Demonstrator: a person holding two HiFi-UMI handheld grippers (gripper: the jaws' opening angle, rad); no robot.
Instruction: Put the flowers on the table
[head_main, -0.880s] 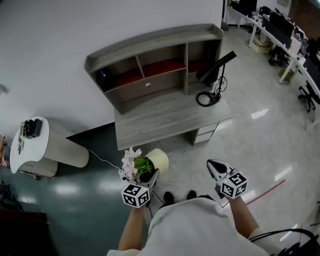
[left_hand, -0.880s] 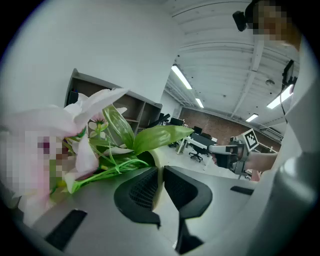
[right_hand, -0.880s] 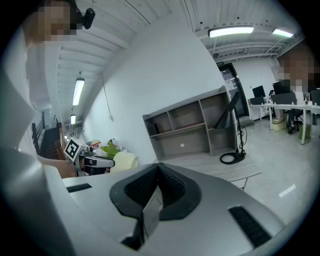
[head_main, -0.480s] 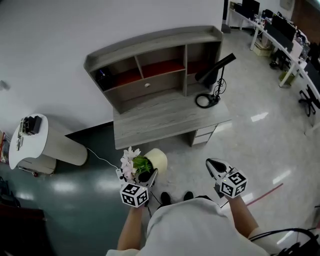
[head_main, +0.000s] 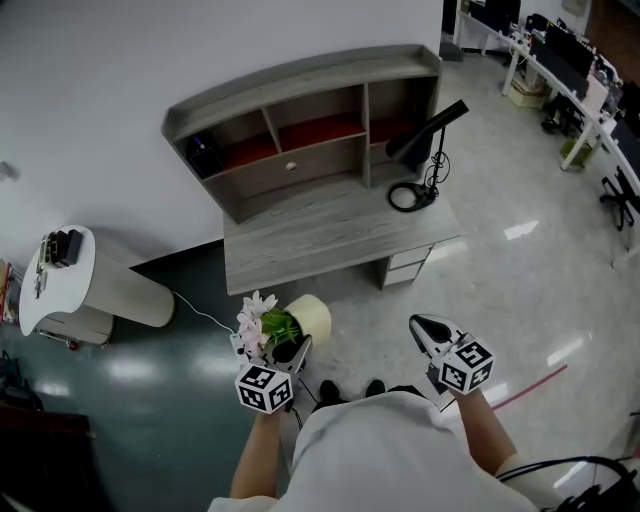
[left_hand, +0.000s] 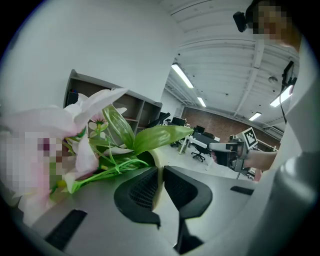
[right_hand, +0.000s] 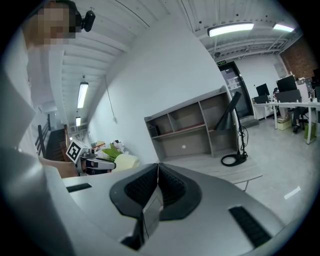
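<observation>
Carry step, flowers not yet set down. Big grey wood-grain desk stands far, with a flat top. Smooth round cream pot of soft pink flowers hangs near-left of it, thin rim pinched in the left gripper. Right gripper is closed and empty. Next move: reach forward and lower the pot upright.
</observation>
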